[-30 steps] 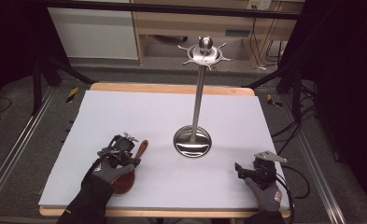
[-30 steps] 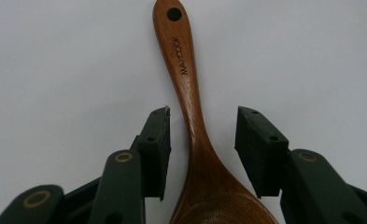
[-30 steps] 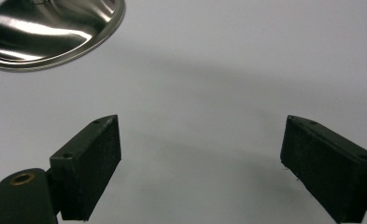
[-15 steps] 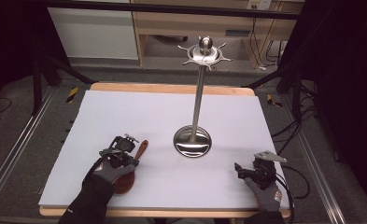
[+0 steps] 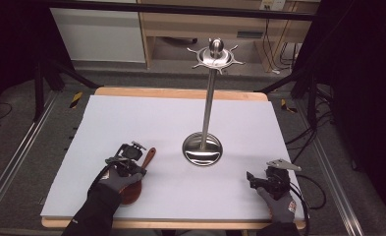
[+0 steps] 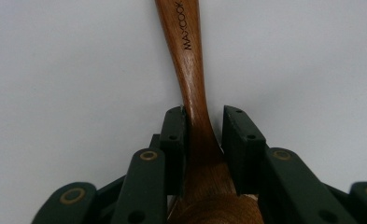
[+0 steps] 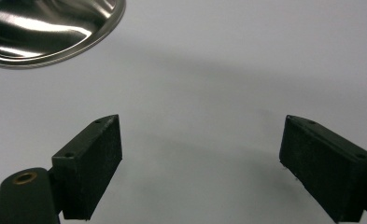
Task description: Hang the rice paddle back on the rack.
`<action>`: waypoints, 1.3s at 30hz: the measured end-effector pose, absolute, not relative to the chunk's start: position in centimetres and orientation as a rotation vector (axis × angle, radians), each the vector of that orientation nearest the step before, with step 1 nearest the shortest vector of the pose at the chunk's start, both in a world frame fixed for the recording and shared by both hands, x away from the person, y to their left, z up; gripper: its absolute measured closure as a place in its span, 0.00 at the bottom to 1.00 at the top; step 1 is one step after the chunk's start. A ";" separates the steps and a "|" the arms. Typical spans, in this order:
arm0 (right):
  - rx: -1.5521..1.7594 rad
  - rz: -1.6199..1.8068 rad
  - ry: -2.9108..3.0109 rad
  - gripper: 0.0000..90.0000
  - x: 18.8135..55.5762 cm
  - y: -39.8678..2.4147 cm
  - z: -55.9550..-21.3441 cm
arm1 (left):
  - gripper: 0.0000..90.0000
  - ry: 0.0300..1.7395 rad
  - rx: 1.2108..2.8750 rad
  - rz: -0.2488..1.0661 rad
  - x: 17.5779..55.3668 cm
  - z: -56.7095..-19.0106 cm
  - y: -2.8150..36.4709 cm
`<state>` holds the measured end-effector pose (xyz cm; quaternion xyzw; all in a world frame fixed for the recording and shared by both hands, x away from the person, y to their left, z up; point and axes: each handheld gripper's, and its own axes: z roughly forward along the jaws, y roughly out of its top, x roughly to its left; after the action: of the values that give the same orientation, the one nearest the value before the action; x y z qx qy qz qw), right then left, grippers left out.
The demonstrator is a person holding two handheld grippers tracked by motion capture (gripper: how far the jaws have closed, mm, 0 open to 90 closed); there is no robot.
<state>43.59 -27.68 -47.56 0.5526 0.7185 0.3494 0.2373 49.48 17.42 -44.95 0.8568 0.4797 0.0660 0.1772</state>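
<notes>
A brown wooden spoon [image 5: 149, 155] lies on the white table cover [image 5: 146, 118] at the front left, its bowl toward the front edge. My left gripper [image 5: 137, 165] sits over it. In the left gripper view the two black jaws of that gripper [image 6: 204, 122] are closed in on the narrow neck of the spoon [image 6: 187, 56], just above the bowl; the handle reads MAYCOOK. My right gripper [image 5: 252, 178] rests at the front right, held by a gloved hand. It [image 7: 200, 140] stands wide open with bare cover between its jaws.
A tall steel utensil stand [image 5: 208, 98] rises from a round base [image 5: 203, 150] at the table's middle, with a hooked crown [image 5: 215, 55] on top. Its base edge [image 7: 45, 32] lies ahead and left of the right gripper. Cables trail off the right edge.
The left gripper has crept slightly forward along the spoon's neck. The right gripper has stayed put.
</notes>
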 end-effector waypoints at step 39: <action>1.527 0.951 1.980 0.15 43.6 -27.8 -47.7 | 0.82 1.326 2.486 0.192 49.7 -44.8 17.1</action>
<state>43.64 -27.79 -47.72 0.5555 0.7201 0.3458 0.2310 49.67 17.13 -44.82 0.8693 0.4635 0.0671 0.1581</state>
